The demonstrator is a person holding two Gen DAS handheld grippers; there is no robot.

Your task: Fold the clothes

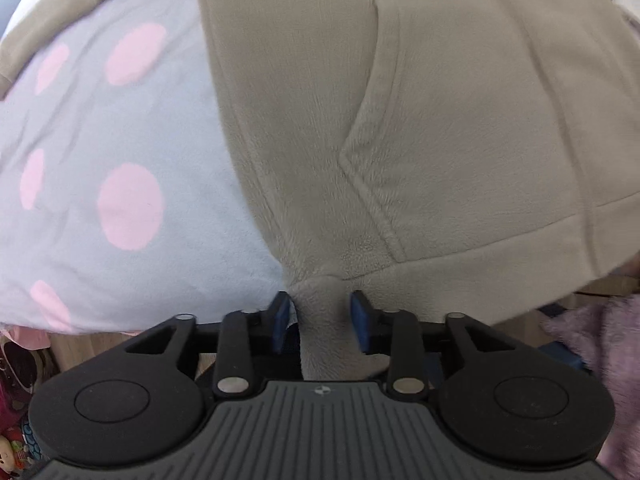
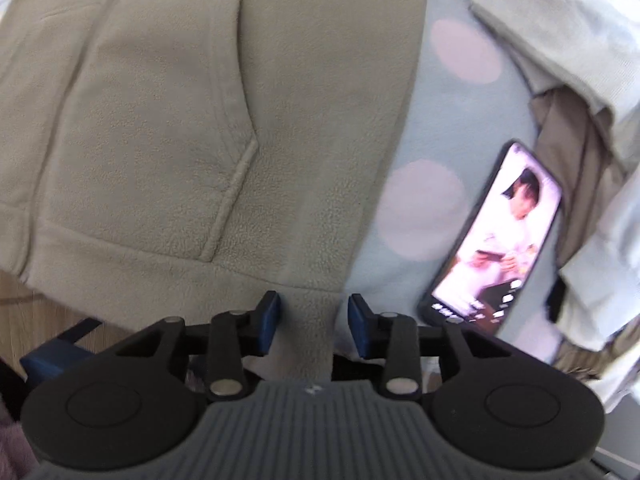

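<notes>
A beige fleece hoodie (image 1: 420, 120) lies spread on a pale blue blanket with pink dots (image 1: 120, 140), its kangaroo pocket facing up. My left gripper (image 1: 320, 312) points down at the hoodie's lower left hem corner. A bunch of hem fabric sits between its blue pads (image 1: 280, 314), which stand apart without pressing on it. In the right wrist view the same hoodie (image 2: 200, 120) fills the left side. My right gripper (image 2: 314, 316) is over the lower right hem corner, jaws apart, with a strip of fleece lying loose between them.
A phone (image 2: 496, 236) with a lit screen lies on the blanket (image 2: 440, 128) just right of the hoodie. Other folded or piled clothes (image 2: 580, 80) lie further right. A wooden floor (image 2: 24, 304) shows below the blanket's edge, and a purple fuzzy cloth (image 1: 600, 340) lies at the lower right.
</notes>
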